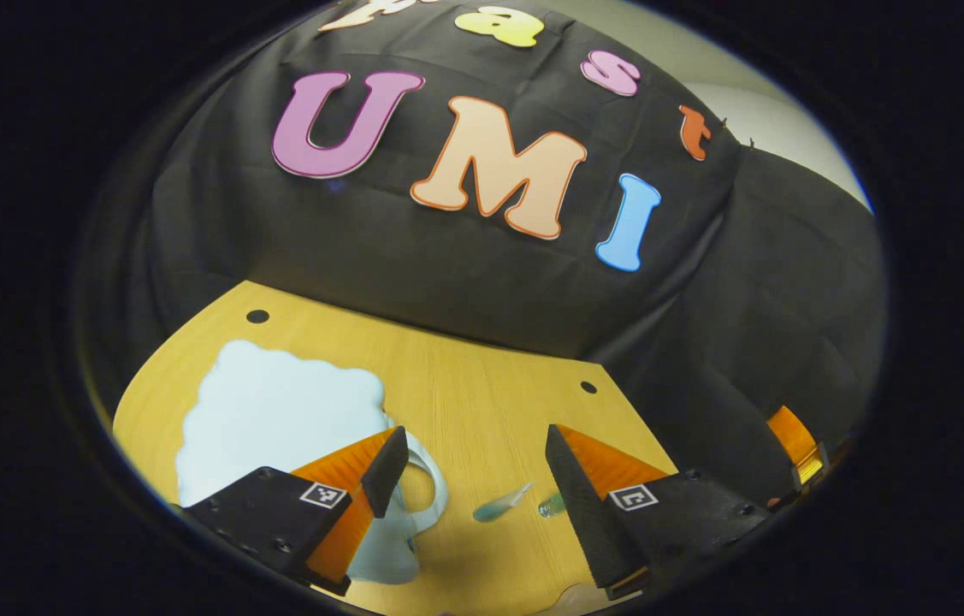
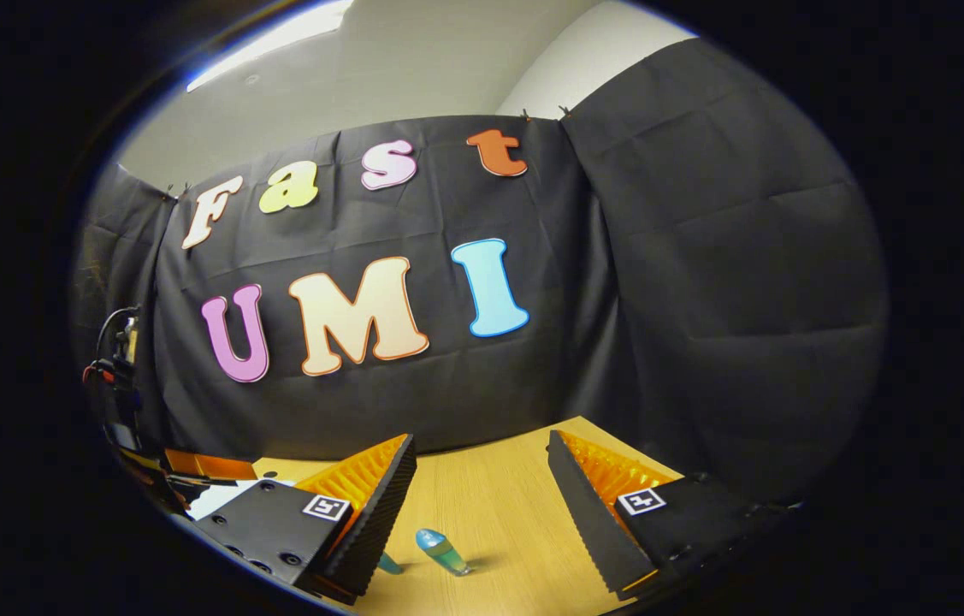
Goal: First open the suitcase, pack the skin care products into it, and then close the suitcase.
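A pale blue suitcase (image 1: pixel 276 419) with a wavy edge lies flat on the wooden table (image 1: pixel 482 393); its lid looks down and its handle (image 1: pixel 434 488) points toward me. My left gripper (image 1: pixel 476 432) is open above the table, its left finger over the handle. Two small teal skin care vials (image 1: pixel 499 506) (image 1: pixel 552 505) lie between its fingers on the wood. My right gripper (image 2: pixel 480 439) is open too, hovering over a teal vial (image 2: pixel 443 550), with a second vial (image 2: pixel 387 563) half hidden by its left finger. Nothing is held.
The black cloth wall closes off the table's far side and right. Two round holes (image 1: pixel 257 316) (image 1: pixel 588 387) mark the tabletop. Part of the other gripper (image 1: pixel 798 445) shows at the right edge of the left gripper view. Cabled equipment (image 2: pixel 118 359) stands at the far left.
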The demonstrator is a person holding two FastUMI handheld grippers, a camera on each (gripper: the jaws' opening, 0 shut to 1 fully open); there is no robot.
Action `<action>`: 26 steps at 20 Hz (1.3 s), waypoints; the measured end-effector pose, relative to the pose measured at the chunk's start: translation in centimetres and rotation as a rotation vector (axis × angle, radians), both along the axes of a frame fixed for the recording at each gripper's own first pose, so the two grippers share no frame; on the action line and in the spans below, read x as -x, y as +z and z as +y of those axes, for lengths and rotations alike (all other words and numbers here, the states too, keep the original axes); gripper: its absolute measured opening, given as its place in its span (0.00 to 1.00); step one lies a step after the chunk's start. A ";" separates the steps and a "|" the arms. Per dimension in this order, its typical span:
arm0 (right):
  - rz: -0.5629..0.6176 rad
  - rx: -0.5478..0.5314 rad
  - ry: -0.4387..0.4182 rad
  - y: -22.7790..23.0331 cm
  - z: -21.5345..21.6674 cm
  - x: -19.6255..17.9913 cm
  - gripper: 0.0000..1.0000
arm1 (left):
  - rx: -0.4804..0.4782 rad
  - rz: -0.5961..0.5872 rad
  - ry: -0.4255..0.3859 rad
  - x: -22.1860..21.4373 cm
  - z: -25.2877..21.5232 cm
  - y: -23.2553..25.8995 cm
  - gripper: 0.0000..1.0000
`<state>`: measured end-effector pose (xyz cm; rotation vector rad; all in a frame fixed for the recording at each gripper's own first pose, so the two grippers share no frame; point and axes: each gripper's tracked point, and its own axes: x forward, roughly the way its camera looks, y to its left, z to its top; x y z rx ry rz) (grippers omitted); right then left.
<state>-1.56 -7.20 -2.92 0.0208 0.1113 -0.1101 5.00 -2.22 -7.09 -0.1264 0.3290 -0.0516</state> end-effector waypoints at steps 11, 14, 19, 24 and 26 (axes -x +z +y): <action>0.070 -0.025 0.060 -2.9 0.5 -0.2 0.97 | -0.080 0.522 -0.002 -3.7 0.9 -8.3 0.94; 0.079 -0.041 0.061 -3.5 0.3 0.1 0.98 | -0.087 0.669 0.022 -4.0 1.1 -10.7 0.92; 0.098 -0.013 0.057 -3.9 -0.4 0.6 0.97 | -0.088 0.875 0.062 -4.3 1.2 -14.1 0.87; 0.102 0.032 0.060 -4.1 -1.3 1.1 0.97 | -0.174 0.992 0.081 -4.9 1.8 -16.0 0.80; 0.103 0.041 0.058 -4.0 -1.7 1.4 0.97 | -0.204 1.024 0.090 -5.2 2.3 -16.5 0.77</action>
